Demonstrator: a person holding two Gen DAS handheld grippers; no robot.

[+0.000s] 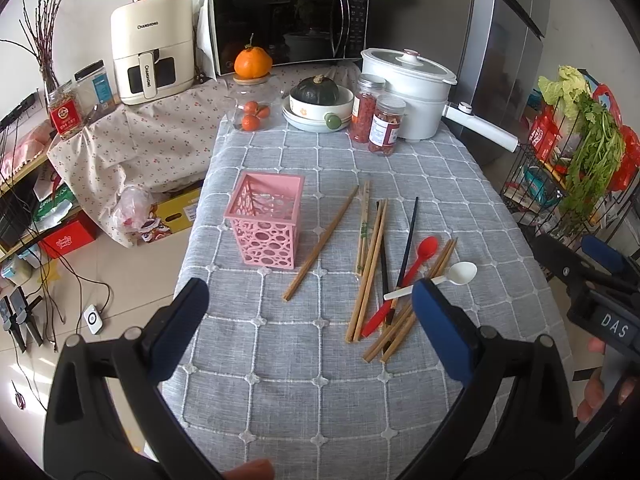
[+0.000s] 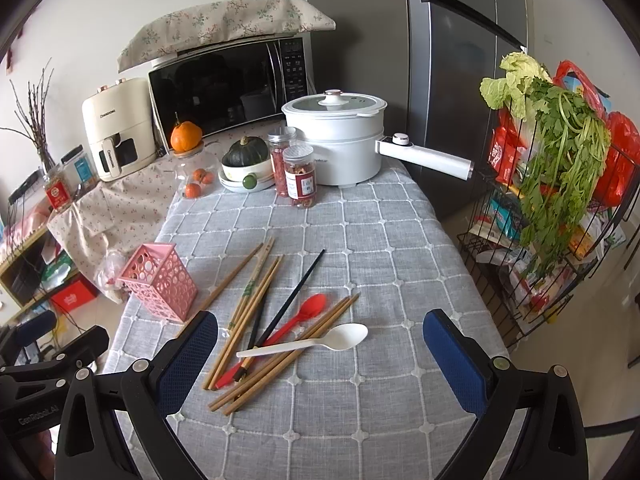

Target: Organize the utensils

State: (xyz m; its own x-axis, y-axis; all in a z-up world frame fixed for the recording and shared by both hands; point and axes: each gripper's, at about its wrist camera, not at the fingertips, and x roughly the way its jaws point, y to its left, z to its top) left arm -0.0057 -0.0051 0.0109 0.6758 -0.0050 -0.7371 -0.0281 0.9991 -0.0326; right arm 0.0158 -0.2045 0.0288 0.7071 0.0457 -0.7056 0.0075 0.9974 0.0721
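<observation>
A pink openwork utensil holder [image 1: 266,220] [image 2: 160,282] stands upright and empty on the grey checked tablecloth [image 1: 304,360]. To its right lies a loose pile: several wooden chopsticks [image 1: 370,276] [image 2: 256,304], black chopsticks [image 1: 408,240] [image 2: 296,292], a red spoon [image 1: 418,258] [image 2: 308,310] and a white spoon [image 1: 452,276] [image 2: 320,342]. One wooden chopstick [image 1: 322,242] lies apart near the holder. My left gripper [image 1: 310,308] is open and empty above the near cloth. My right gripper [image 2: 320,340] is open and empty, hovering over the pile; it also shows in the left wrist view [image 1: 600,280].
At the table's far end stand a white electric pot [image 1: 408,88] with a long handle, two jars [image 1: 376,120], a bowl with a squash [image 1: 318,102] and a glass jar with oranges [image 1: 252,100]. A wire rack with greens [image 2: 560,208] stands right of the table.
</observation>
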